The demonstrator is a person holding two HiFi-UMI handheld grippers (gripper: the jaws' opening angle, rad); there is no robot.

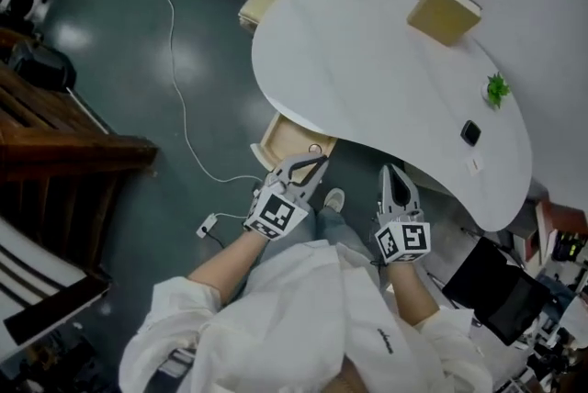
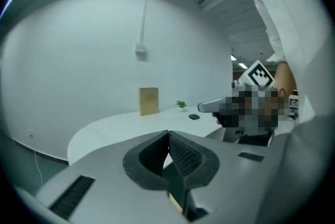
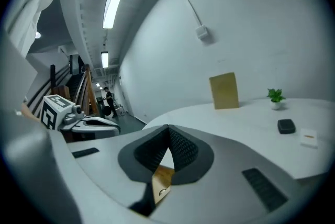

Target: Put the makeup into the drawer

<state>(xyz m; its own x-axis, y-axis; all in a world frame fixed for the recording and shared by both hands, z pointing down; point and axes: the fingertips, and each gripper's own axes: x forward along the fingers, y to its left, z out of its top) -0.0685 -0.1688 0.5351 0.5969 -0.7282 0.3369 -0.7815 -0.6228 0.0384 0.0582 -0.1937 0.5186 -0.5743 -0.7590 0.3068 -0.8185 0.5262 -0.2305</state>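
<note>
Under the white curved table a light wooden drawer stands pulled out. A small round item lies at its near right corner; I cannot tell whether it is the makeup. My left gripper hangs just in front of the drawer, shut with nothing between its fingers. My right gripper is beside it to the right, near the table's edge, also shut and empty. In the left gripper view the jaws meet, as they do in the right gripper view, where a piece of the drawer shows below them.
On the table stand a tan box, a small green plant, a flat black object and a white card. A white cable runs over the dark floor. Wooden furniture stands at left.
</note>
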